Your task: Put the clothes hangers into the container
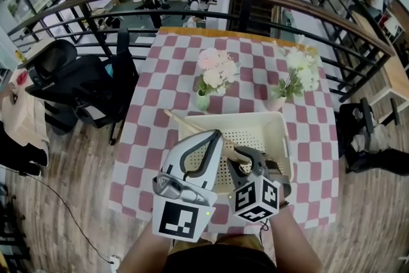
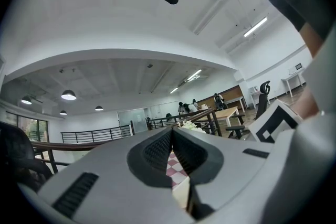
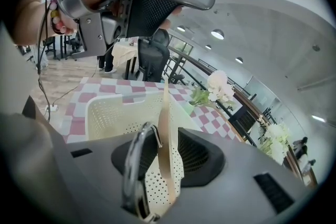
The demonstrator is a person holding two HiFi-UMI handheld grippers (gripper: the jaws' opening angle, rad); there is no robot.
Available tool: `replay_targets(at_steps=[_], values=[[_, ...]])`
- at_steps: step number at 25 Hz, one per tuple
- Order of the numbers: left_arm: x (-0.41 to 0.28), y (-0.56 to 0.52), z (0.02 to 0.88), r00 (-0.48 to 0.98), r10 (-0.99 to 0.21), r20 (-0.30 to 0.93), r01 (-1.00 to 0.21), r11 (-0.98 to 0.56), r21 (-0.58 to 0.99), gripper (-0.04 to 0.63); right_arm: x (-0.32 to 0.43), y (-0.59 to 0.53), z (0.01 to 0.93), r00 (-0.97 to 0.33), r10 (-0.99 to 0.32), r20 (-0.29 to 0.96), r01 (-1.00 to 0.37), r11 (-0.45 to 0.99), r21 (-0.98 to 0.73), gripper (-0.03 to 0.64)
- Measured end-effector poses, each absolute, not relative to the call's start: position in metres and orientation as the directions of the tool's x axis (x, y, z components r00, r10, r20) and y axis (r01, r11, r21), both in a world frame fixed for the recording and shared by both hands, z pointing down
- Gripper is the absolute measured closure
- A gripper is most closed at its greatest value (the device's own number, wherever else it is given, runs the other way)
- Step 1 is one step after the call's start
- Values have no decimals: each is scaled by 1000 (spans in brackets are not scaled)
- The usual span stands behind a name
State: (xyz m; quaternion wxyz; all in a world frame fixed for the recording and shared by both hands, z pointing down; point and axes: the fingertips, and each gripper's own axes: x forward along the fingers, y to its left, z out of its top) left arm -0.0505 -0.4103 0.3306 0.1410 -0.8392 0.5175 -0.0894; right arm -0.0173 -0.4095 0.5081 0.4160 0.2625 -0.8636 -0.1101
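- Head view: the perforated container (image 1: 243, 117) sits on the checked tablecloth (image 1: 307, 137), with flower vases (image 1: 202, 99) just beyond it.
- My right gripper (image 3: 160, 139) tilts down into the container. Its jaws are spread around the wooden clothes hanger (image 3: 164, 113) and its metal hook (image 3: 132, 165), not pinching them.
- One hanger end pokes over the container's far-left rim.
- My left gripper (image 2: 172, 132) hovers above the container's near-left corner, jaws pressed together on nothing.

Right gripper (image 3: 163, 138) is keeping its jaws apart w/ a wooden clothes hanger (image 3: 165, 107) standing edge-on betw. them, its metal hook (image 3: 135, 165) sitting by the left-hand jaw. Behind it a cream perforated container (image 3: 113, 113) is resting on the checkered table (image 3: 100, 89), w/ white flowers (image 3: 218, 84) standing further back.
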Motion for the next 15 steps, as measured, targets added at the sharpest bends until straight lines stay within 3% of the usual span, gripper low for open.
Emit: replay_targets(at_steps=[15], values=[[-51,-396,322,467,-884,-10,-834,-438,-336,588,-17,-396,499,-515,-545,662,-382,837,392,491]])
